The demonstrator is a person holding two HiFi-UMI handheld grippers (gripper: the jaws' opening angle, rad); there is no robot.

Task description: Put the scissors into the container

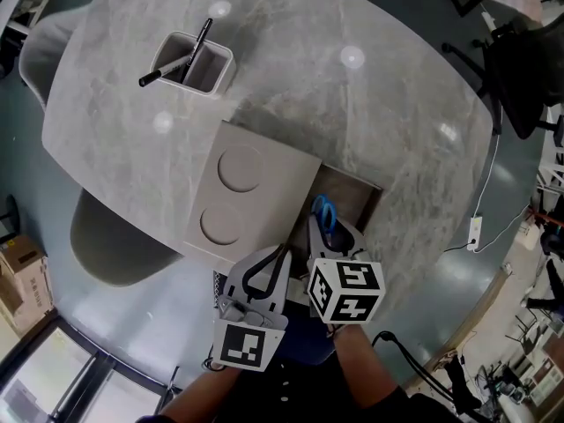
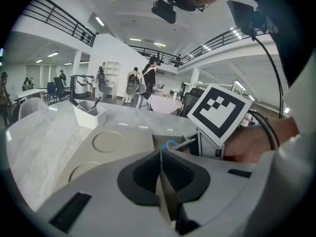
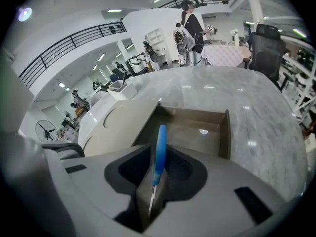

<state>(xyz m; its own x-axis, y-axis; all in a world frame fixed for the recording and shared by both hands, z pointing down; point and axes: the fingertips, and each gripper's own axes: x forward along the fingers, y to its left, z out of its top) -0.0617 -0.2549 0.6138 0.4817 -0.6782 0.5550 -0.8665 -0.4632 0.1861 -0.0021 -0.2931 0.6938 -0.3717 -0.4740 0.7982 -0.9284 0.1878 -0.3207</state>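
My right gripper (image 3: 154, 181) is clamped on the blue-handled scissors (image 3: 160, 144), handle end forward, poised over the brown open container (image 3: 197, 132) so they can drop straight in. My left gripper (image 2: 162, 179) is closed on nothing, parked alongside, out of the way.

No word, number or brand name can be read anywhere in these views. The only signs are black-and-white square coded markers without letters. Several are on the white cube (image 1: 345, 291) of the right gripper (image 1: 328, 234), and one is on the second white cube (image 1: 242, 345) of the left gripper (image 1: 284, 254).
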